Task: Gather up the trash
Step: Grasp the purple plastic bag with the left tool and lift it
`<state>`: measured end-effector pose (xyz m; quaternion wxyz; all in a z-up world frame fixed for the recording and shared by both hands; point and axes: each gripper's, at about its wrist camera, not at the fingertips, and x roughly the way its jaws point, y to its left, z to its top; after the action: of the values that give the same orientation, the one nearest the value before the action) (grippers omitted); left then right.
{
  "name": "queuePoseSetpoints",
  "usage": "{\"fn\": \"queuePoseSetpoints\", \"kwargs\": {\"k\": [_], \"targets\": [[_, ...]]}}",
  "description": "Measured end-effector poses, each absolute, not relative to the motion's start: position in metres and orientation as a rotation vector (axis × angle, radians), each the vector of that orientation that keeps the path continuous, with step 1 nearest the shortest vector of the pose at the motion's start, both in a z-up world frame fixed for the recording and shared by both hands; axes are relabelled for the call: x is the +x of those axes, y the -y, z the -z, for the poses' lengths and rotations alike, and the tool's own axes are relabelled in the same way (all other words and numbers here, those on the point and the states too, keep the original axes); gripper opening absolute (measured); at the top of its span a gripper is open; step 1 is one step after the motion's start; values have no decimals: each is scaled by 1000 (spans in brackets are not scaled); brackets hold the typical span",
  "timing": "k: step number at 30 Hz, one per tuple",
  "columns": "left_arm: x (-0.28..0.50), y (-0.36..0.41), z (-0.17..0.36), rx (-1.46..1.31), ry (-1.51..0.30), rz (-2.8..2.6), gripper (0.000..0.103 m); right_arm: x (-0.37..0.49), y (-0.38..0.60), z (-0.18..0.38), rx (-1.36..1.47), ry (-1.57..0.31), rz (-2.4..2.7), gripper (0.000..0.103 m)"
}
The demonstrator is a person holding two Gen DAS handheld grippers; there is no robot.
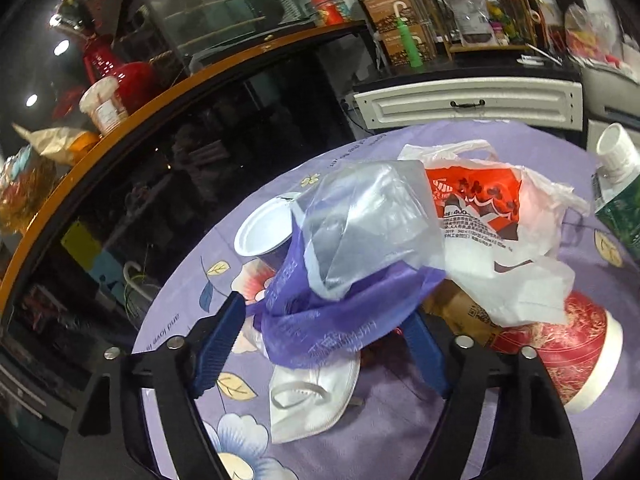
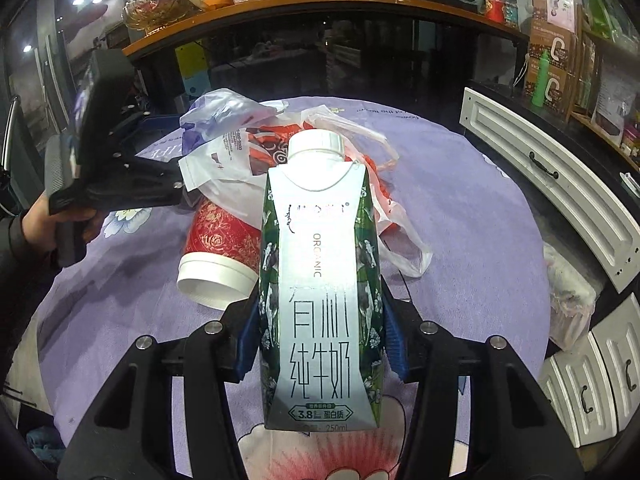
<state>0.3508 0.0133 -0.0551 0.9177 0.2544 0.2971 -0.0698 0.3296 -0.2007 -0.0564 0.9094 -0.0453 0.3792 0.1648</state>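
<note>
Carton (image 2: 320, 280) clamped in right hand-held gripper (image 2: 318, 332), lifted off surface (image 2: 460, 216). Left hand-held gripper (image 1: 324, 340) unclenched around purple bag (image 1: 320, 320), pads not seen pressing. Gathering step; next probably needs closing on that bag.

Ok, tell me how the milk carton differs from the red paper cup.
The milk carton is clamped in the right gripper; the red paper cup lies free on its side on the table. The carton is white and green with a screw cap; the cup is red with an open white rim.
</note>
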Motion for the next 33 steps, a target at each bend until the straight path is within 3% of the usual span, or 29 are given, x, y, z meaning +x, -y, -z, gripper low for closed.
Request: {"fn": "queuePoseSetpoints", "kwargs": {"k": [4,7,13,24,33], "targets": [[353,-18,56,517,-623,154,45,328,202,59,-80,-781,-336,51],[348,-22,54,516,-595,120,33,327,203,60,-64,-777,-329,51],[340,-46,31,381,-548,49,17,313,201,55,-43,-750,-327,51],[274,-73,-18,163,-461,24,16,277,206,44,-1,-707,-332,51],[209,-47,-35,58,-430,127,16,228,227,44,34,-678,-305,51]]}}
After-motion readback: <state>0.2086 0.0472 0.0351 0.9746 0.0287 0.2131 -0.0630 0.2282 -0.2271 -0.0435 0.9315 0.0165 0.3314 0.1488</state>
